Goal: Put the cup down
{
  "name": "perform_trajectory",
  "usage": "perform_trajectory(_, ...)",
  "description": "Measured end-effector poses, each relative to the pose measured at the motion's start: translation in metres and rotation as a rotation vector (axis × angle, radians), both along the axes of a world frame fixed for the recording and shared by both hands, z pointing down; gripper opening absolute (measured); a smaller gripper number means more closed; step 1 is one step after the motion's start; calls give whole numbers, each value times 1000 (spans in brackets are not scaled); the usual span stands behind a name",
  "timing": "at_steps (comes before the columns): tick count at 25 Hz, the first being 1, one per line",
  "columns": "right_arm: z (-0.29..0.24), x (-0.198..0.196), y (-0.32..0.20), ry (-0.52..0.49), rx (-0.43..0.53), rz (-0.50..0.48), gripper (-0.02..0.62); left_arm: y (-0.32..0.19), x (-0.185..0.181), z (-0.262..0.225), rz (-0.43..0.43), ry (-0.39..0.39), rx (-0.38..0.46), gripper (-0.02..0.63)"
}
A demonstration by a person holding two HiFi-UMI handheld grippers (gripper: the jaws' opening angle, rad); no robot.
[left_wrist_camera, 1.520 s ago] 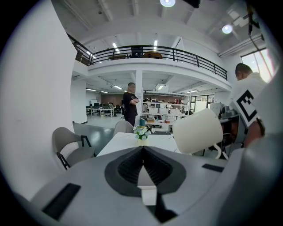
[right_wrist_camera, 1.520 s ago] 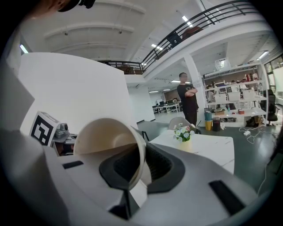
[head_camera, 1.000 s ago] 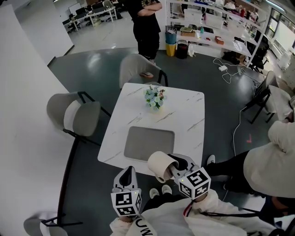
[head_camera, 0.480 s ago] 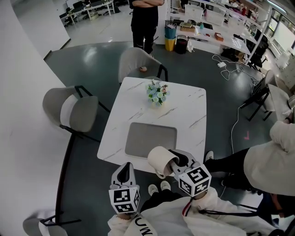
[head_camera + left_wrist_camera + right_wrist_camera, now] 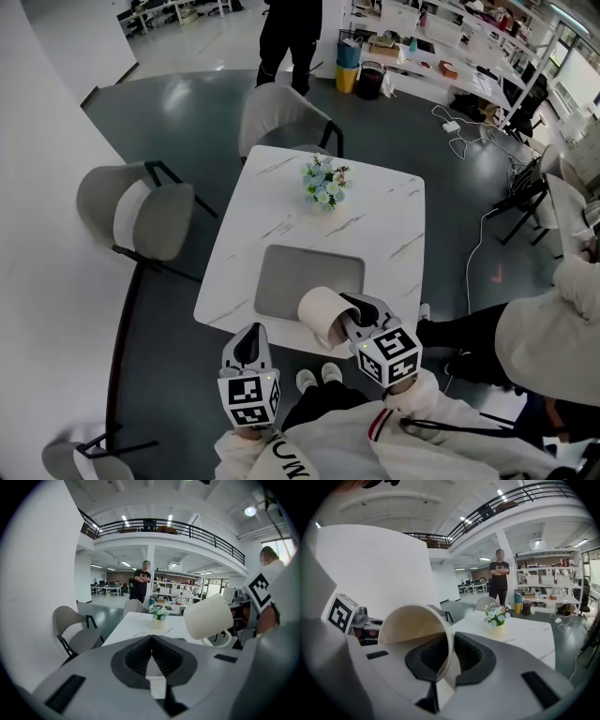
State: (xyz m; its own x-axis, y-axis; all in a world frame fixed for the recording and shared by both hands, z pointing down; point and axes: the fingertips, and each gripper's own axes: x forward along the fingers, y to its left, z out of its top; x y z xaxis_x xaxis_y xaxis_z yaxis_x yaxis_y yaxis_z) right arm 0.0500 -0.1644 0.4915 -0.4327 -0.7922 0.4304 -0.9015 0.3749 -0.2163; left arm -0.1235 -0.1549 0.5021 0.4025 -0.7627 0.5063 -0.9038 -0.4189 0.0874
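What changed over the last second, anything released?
The right tongs carried the tilted cream cup slightly forward, from the white marble-look table's near edge to over the grey rectangular mat's near edge. Nothing released: they stay shut on the cup's rim. The left tongs stay shut and empty off the table's near side; flower vase unmoved.
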Motion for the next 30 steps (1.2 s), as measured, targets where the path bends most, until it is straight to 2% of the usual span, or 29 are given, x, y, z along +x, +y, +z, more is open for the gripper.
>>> perform_trajectory(16,38,0,-73,89,-46,-7,40,-62,0,40,24,-28,-41,9)
perform_trajectory(30,67,-28,-118,165,-119,-108,40,-101,-7,60,3,-24,-47,9)
